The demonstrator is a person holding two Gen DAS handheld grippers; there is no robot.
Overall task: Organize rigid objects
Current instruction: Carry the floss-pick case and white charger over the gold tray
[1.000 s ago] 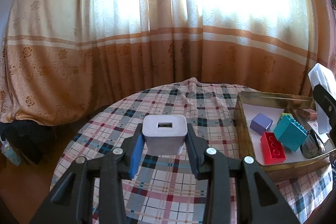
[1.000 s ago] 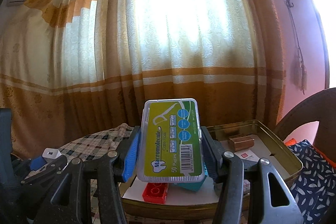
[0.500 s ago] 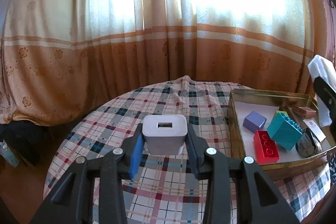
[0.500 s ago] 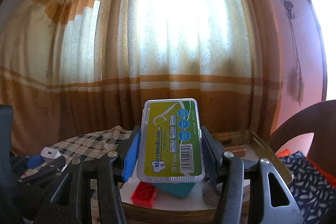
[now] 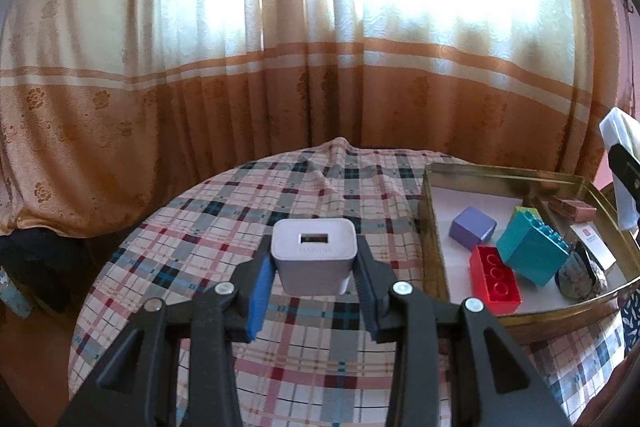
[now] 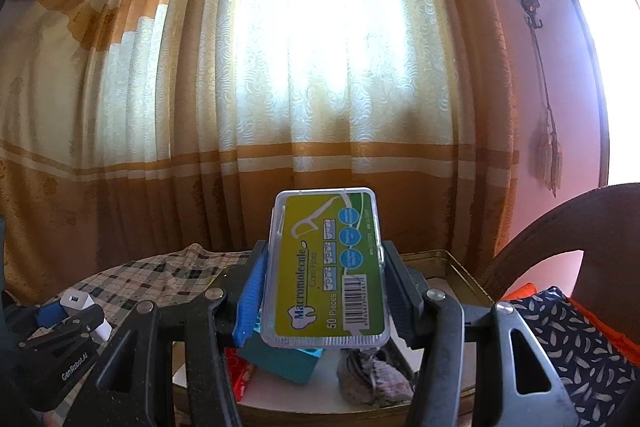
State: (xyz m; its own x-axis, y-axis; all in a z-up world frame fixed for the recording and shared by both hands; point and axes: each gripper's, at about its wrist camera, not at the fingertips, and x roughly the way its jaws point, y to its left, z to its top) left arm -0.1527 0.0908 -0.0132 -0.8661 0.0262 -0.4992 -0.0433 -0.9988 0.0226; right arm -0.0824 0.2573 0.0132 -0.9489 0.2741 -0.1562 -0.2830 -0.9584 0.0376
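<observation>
Above the left half of the round table [image 5: 304,379], with its plaid cloth, the left gripper [image 5: 316,269] pinched a white USB charger [image 5: 314,255] between its blue-padded and dark fingers, the port facing the camera and the block held clear of the cloth. Toward the table's right edge sat a gold metal tin [image 5: 434,251], lined in white. Along the tin's left side lay a lilac cube [image 5: 473,233]; just in front of it, touching or nearly so, a red brick [image 5: 496,285] ran toward the near rim. Beside these stood a teal brick [image 5: 530,253], with a greenish piece behind it too hidden to name. Near the tin's right rim rested a grey lump [image 5: 580,275], a white card [image 5: 592,245] and, at the far right corner, a small pinkish-brown box [image 5: 572,207]. Over the tin, in the right wrist view, the right gripper [image 6: 326,295] clamped a clear case of floss picks [image 6: 330,267] with a green and yellow label, held upright on its short end between the two fingers; the teal brick and the grey lump showed just beneath it. Behind everything hung an orange and cream curtain [image 5: 320,67], and a patterned dark cushion [image 6: 580,339] lay off the table's right side.
</observation>
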